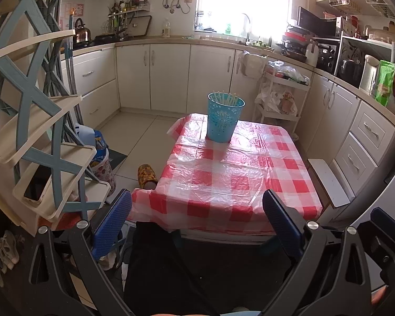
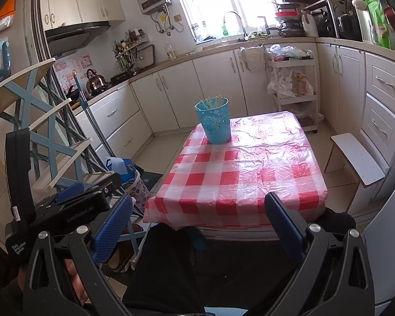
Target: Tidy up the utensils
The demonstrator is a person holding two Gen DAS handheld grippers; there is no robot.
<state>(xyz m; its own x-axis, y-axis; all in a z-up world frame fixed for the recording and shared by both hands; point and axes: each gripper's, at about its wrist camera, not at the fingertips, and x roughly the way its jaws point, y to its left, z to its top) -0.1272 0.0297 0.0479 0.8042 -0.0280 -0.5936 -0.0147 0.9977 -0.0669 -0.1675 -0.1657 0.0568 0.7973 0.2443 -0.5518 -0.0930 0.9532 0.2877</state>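
A blue perforated cup (image 1: 223,119) holding several pale chopsticks (image 1: 225,98) stands upright at the far end of a small table with a red-and-white checked cloth (image 1: 231,176). It also shows in the right wrist view (image 2: 215,120), with the chopsticks (image 2: 210,102) sticking out of it. My left gripper (image 1: 197,200) is open and empty, held back from the table's near edge. My right gripper (image 2: 198,202) is open and empty too, also short of the near edge. The left gripper's body (image 2: 73,205) shows at the left of the right wrist view.
A blue-and-cream shelf rack (image 1: 39,121) stands close on the left. A white stool (image 2: 355,158) sits right of the table. A white trolley (image 1: 281,97) with bags stands behind it. A slipper (image 1: 146,175) and a bag (image 1: 102,155) lie on the floor at left. Cabinets line the walls.
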